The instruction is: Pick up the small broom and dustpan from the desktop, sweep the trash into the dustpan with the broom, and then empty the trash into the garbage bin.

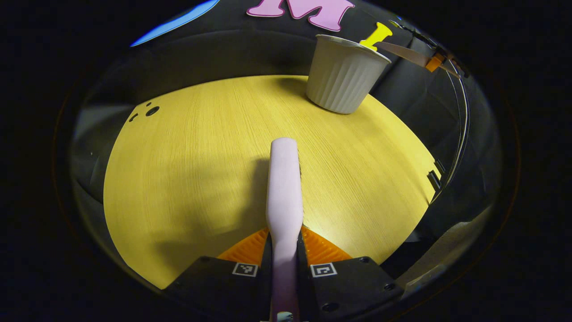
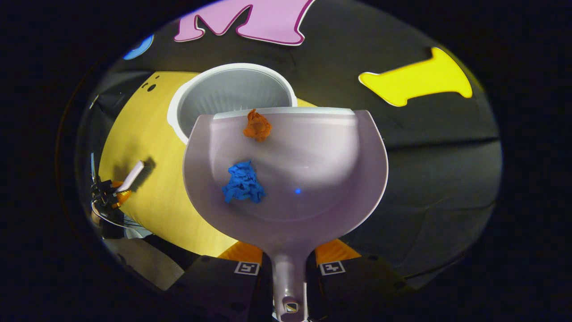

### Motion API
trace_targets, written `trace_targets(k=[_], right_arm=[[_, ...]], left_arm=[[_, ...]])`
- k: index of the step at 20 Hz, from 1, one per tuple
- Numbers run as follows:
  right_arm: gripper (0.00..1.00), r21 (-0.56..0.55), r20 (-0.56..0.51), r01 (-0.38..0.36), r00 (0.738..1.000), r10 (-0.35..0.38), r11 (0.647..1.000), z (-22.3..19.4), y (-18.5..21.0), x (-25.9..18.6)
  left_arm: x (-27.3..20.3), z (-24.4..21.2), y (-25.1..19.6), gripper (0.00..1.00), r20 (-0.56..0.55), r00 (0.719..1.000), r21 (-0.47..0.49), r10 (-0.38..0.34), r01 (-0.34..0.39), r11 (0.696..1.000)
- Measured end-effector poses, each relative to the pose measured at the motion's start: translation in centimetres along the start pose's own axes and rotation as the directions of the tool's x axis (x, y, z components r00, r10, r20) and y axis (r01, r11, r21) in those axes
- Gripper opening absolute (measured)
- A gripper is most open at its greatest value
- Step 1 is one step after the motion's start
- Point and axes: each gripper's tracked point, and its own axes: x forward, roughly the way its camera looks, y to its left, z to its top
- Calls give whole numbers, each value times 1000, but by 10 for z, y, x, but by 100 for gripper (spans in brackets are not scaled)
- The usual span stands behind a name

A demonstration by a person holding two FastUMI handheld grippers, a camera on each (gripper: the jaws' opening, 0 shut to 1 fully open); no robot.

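Note:
My left gripper [image 1: 284, 250] is shut on the handle of the pale pink broom [image 1: 284, 188], which points forward over the yellow desktop [image 1: 187, 170]. The white ribbed garbage bin [image 1: 342, 74] stands at the far right of the desk. In the right gripper view, my right gripper [image 2: 288, 264] is shut on the handle of the lilac dustpan [image 2: 308, 179]. The pan is held up with its front lip over the rim of the bin [image 2: 228, 89]. An orange crumpled scrap [image 2: 257, 126] lies near the lip and a blue one [image 2: 242, 182] farther back. The other gripper with the broom [image 2: 130, 176] shows at the left.
The desktop's far left corner has small dark holes [image 1: 151, 110]. Its right edge [image 1: 429, 174] drops off beside a dark cable. The black cloth wall stands close behind the bin.

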Motion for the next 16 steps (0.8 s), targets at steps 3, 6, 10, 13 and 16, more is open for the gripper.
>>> trace_targets(k=[3,6,10,13,16], right_arm=[[34,-80,-69,22,997,-28,997,20,-4,6],[34,-189,-149,65,984,-94,980,31,-12,7],[34,-246,-225,59,968,-116,968,46,-12,9],[33,-272,-227,45,968,-109,961,54,-7,10],[34,-294,-215,45,970,-112,955,56,-4,11]], left_arm=[[1,-4,-3,28,-2,1000,-16,-9,9,1000],[1,-4,-2,28,-7,1000,-18,-7,7,1000],[2,-5,2,28,-4,1000,-37,-2,2,999],[3,-7,6,28,-6,1000,-54,1,-1,999],[3,-4,8,28,-3,1000,-49,10,-10,999]])
